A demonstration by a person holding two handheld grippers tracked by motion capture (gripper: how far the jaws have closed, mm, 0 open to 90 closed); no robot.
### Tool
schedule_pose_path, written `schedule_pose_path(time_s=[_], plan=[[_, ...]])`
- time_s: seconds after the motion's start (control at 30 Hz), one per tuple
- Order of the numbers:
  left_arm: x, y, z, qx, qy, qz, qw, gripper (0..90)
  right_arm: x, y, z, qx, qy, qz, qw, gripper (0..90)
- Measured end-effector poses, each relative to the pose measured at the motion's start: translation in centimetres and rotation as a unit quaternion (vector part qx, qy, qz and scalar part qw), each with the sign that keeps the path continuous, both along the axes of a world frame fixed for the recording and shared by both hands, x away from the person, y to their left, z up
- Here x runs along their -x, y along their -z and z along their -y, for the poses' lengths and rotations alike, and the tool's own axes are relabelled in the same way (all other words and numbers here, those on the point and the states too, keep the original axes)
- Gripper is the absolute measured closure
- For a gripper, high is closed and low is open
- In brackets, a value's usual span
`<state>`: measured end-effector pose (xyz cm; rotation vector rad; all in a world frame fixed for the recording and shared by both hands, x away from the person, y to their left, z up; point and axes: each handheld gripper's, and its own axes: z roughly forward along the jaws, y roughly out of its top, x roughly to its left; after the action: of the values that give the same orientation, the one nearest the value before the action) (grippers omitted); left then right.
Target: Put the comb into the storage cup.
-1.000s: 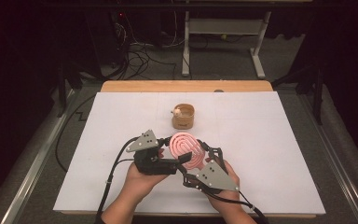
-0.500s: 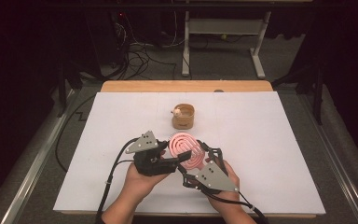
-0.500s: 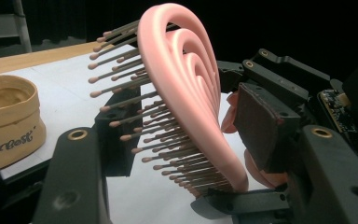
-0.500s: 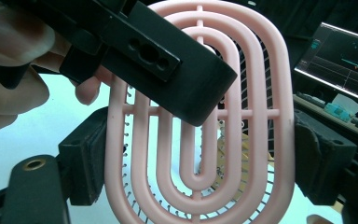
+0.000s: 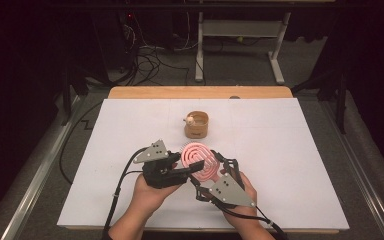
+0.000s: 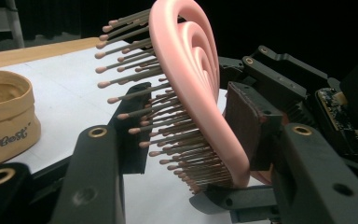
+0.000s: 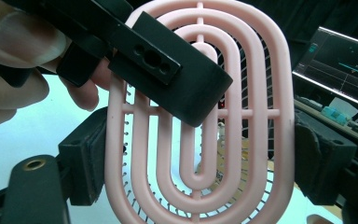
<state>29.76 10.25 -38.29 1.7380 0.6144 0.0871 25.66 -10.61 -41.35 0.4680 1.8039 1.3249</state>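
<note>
We see the pink hairbrush (image 5: 200,161) held above the near middle of the white table (image 5: 290,150), between the two grippers. In the high view its oval head runs from about 11 o'clock to 5 o'clock, rounded far end toward 11, with its open ringed back facing up. In the left gripper view the brush stands nearly on edge, its bristles (image 6: 140,100) pointing toward 9 o'clock.

The right gripper (image 5: 215,172) comes in from 5 o'clock. Its jaws sit fairly wide apart and press the two long edges of the brush, as the right gripper view shows (image 7: 200,116).

The left gripper (image 5: 187,170) comes in from 8 o'clock. Its jaws have just been closing with the brush between them, one on the bristle side and one at the pink back. We cannot tell whether both pads already press on it.

At 12 o'clock from the brush, well apart from it, stands a small tan pouch (image 5: 197,125), open at the top, with a small pale thing (image 5: 192,119) inside that we cannot make out. Dark script is printed on its side (image 6: 9,137), too blurred to read.
</note>
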Motion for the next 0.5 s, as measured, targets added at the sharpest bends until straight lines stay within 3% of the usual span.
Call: schedule_pose_path(time_s=[0.5], plan=[[0.13,-0.16,0.11,0.001,0.004,-0.004,1.0,53.8,0.1,-0.01,-0.04,0.006,0.005,0.009,0.9999,20.1]])
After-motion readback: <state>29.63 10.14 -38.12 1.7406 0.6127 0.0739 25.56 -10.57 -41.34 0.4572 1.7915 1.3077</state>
